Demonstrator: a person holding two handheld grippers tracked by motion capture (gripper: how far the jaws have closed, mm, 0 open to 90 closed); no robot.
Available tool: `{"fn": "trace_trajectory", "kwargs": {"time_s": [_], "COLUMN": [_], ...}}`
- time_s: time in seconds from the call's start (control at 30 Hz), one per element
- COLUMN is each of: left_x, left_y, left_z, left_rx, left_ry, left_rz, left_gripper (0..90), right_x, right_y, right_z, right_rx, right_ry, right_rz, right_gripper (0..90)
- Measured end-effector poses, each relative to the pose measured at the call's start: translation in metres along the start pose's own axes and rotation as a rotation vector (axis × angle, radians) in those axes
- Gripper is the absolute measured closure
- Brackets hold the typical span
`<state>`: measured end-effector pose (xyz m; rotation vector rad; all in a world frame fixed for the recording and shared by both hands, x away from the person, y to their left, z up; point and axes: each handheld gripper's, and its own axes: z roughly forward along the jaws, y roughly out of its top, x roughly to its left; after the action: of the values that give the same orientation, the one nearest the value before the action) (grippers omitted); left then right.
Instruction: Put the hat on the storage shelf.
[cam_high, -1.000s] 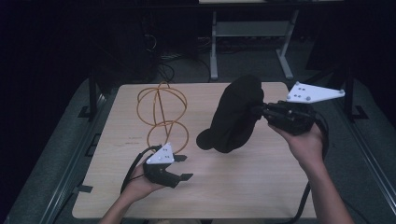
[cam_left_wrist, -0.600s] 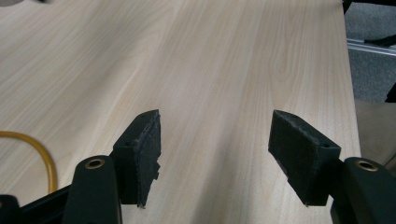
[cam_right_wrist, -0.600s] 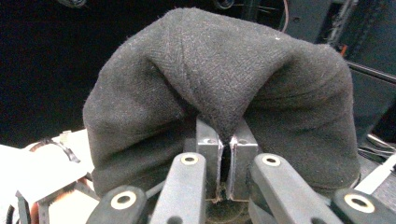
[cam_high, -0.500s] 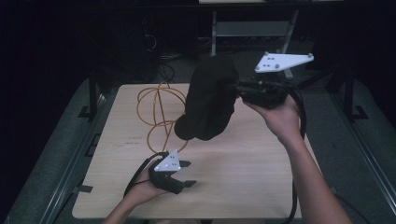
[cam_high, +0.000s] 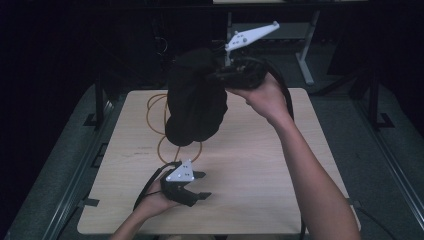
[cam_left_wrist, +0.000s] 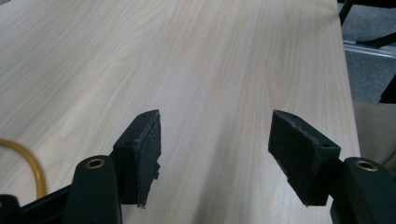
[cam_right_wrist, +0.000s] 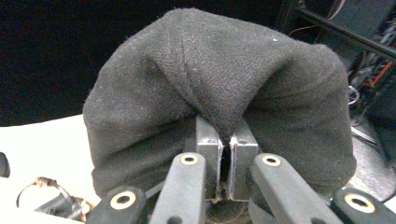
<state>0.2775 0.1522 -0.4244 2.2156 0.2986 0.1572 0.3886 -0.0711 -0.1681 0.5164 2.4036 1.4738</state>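
Observation:
A black knit cloth bag hangs in the air above the far half of the wooden table. My right gripper is shut on its upper edge; in the right gripper view the fabric bunches over the closed jaws of the right gripper. An orange cable lies coiled on the table under and behind the bag. My left gripper rests low near the table's front edge, open, nothing between its pads. In the left gripper view a bit of orange cable shows at the lower left.
A metal stand and dark floor lie beyond the table's far edge. Black rails run along the table's left side. Bare wood spreads to the right of the left gripper.
My right gripper has lifted the black bag higher and carried it leftward. The left gripper slid rightward along the front of the table and stayed open.

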Motion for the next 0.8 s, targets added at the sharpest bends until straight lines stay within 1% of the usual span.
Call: {"fn": "trace_trajectory", "kwargs": {"time_s": [0.03,0.07,0.1,0.13,0.17,0.27,0.33,0.37,0.4,0.47,0.53,0.57,0.6,0.63,0.7,0.73,0.77,0.8], "left_x": [0.0,0.0,0.0,0.0,0.0,-0.001,-0.001,-0.001,-0.001,-0.003,-0.003,-0.004,-0.005,-0.006,-0.008,-0.008,-0.01,-0.01], "left_y": [0.001,0.001,0.002,0.002,0.002,0.003,0.003,0.003,0.004,0.005,0.005,0.006,0.005,0.004,0.002,0.002,0.002,0.002], "left_z": [0.001,0.001,0.003,0.003,0.003,0.003,0.002,0.002,0.003,0.004,0.004,0.005,0.006,0.008,0.009,0.009,0.01,0.01], "left_rx": [0.0,0.0,0.002,0.002,0.003,0.006,0.004,0.004,0.0,0.001,0.002,0.007,0.011,0.029,0.044,0.044,0.043,0.043], "left_ry": [-0.005,-0.005,-0.01,-0.01,-0.011,-0.01,-0.013,-0.013,-0.014,-0.018,-0.02,-0.021,-0.022,-0.015,-0.017,-0.017,-0.022,-0.022], "left_rz": [0.019,0.019,0.034,0.034,0.036,0.039,0.039,0.039,0.047,0.049,0.055,0.058,0.06,0.079,0.089,0.089,0.095,0.095], "left_gripper": [34.2,34.2,34.2,34.2,34.1,34.2,34.2,34.2,34.2,34.2,34.2,34.2,34.2,34.2,34.2,34.2,34.2,34.2], "right_x": [-0.004,-0.004,-0.007,-0.007,-0.01,-0.014,-0.015,-0.016,-0.017,-0.018,-0.019,-0.019,-0.019,-0.016,-0.013,-0.013,-0.01,-0.008], "right_y": [0.006,0.006,0.011,0.011,0.015,0.019,0.02,0.02,0.021,0.022,0.024,0.024,0.025,0.027,0.03,0.03,0.03,0.03], "right_z": [0.011,0.011,0.021,0.021,0.032,0.048,0.059,0.065,0.07,0.081,0.092,0.092,0.098,0.11,0.125,0.125,0.139,0.147], "right_rx": [0.008,0.008,0.023,0.023,0.032,0.05,0.054,0.061,0.064,0.076,0.082,0.082,0.094,0.118,0.137,0.137,0.15,0.157], "right_ry": [0.01,0.01,0.02,0.02,0.029,0.041,0.055,0.062,0.07,0.074,0.095,0.095,0.099,0.107,0.111,0.111,0.111,0.106], "right_rz": [-0.004,-0.004,-0.006,-0.006,-0.002,-0.005,0.003,0.015,0.016,0.022,0.038,0.038,0.035,0.033,0.018,0.018,0.017,0.015], "right_gripper": [85.9,85.9,85.7,85.7,85.6,85.3,85.3,85.3,85.3,85.0,84.8,84.8,84.7,84.0,83.3,83.3,82.0,79.3]}}
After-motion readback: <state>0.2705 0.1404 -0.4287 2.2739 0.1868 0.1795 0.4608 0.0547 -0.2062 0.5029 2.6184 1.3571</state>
